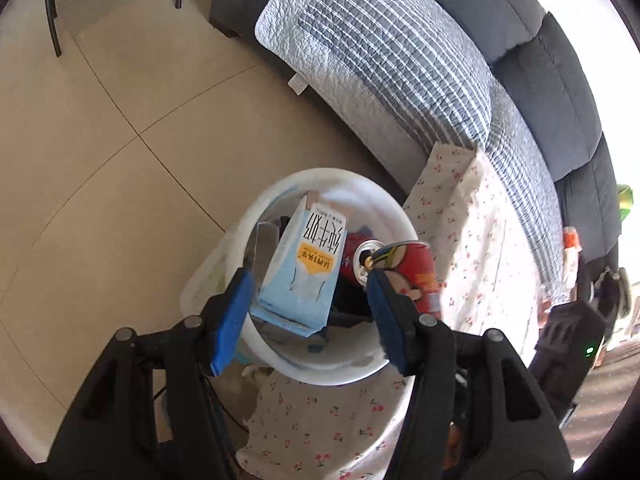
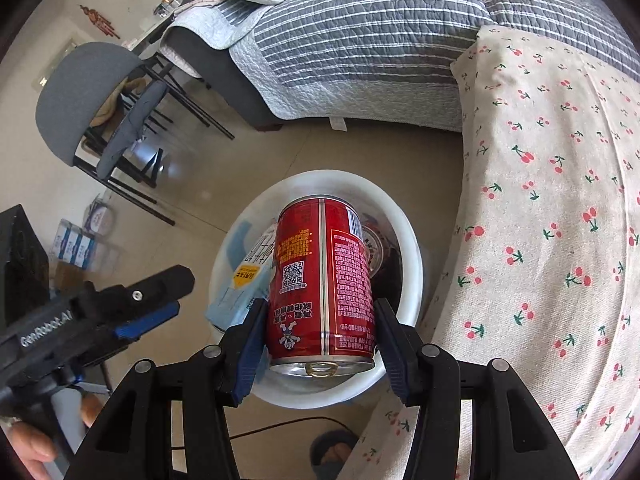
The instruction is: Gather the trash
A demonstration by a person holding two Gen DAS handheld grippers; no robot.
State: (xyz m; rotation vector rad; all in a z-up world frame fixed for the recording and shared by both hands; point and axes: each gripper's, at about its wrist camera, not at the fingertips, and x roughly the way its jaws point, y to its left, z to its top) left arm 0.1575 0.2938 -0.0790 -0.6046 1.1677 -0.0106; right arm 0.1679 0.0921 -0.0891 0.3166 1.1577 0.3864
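Observation:
A white round trash bin (image 1: 352, 372) stands on the floor beside a cloth-covered table; it also shows in the right wrist view (image 2: 412, 240). A light blue milk carton (image 1: 304, 268) lies in the bin, between the blue pads of my left gripper (image 1: 310, 316), which is open and not touching it. My right gripper (image 2: 320, 332) is shut on a red drink can (image 2: 324, 280) and holds it over the bin. The can also shows in the left wrist view (image 1: 412, 268). The carton shows left of the can (image 2: 248, 276).
A cherry-print cloth (image 2: 540, 220) covers the table at the right. A sofa with a grey striped quilt (image 2: 360, 52) stands behind the bin. A grey chair (image 2: 84, 92) and black table legs stand at the left on the tiled floor (image 1: 100, 160).

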